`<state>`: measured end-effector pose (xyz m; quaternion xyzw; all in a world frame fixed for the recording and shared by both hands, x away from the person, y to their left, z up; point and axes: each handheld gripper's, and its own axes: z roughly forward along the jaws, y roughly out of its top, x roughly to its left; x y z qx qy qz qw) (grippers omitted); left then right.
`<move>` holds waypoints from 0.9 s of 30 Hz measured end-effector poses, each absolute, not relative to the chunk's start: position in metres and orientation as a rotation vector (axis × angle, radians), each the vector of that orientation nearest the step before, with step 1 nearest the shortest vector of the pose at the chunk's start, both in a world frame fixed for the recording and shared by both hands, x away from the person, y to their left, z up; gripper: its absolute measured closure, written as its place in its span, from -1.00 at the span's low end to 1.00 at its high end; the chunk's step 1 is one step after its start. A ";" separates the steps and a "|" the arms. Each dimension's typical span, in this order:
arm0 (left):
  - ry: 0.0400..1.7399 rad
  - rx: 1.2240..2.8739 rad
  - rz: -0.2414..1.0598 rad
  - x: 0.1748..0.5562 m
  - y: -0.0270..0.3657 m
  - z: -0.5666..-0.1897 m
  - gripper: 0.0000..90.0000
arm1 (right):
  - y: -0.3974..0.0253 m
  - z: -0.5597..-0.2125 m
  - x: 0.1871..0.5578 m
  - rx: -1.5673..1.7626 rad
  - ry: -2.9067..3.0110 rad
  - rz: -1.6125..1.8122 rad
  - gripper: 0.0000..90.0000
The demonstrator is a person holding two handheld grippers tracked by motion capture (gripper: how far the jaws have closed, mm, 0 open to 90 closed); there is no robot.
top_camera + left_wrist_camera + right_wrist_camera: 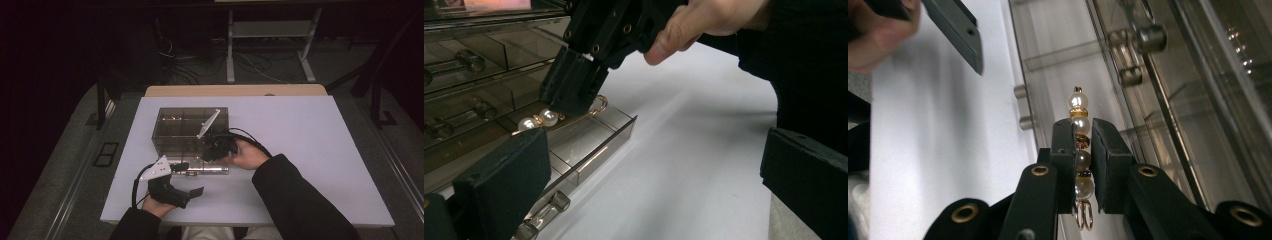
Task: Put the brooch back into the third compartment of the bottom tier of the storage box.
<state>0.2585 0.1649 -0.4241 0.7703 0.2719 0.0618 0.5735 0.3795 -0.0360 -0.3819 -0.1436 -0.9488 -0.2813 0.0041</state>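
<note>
I see a white tabletop in a dark room, with a smoky clear drawer box on it. My right gripper has its fingers clenched on a pearl-and-gold hairpin above the pulled-out bottom drawer. My left gripper rests just before the box, fingers spread and empty.

We find no legible text, label, brand, number or sign in any of the three views. The smoked clear drawer box on the table bears no readable marking on its walls or drawer fronts. The black jaws and the grey plate on the left gripper carry no lettering that we can make out. The dark surroundings yield nothing readable.
</note>
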 end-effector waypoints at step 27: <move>0.634 1.811 0.143 0.259 0.165 -0.424 -1.00 | -0.054 -0.407 0.385 -0.539 -2.957 -0.832 0.77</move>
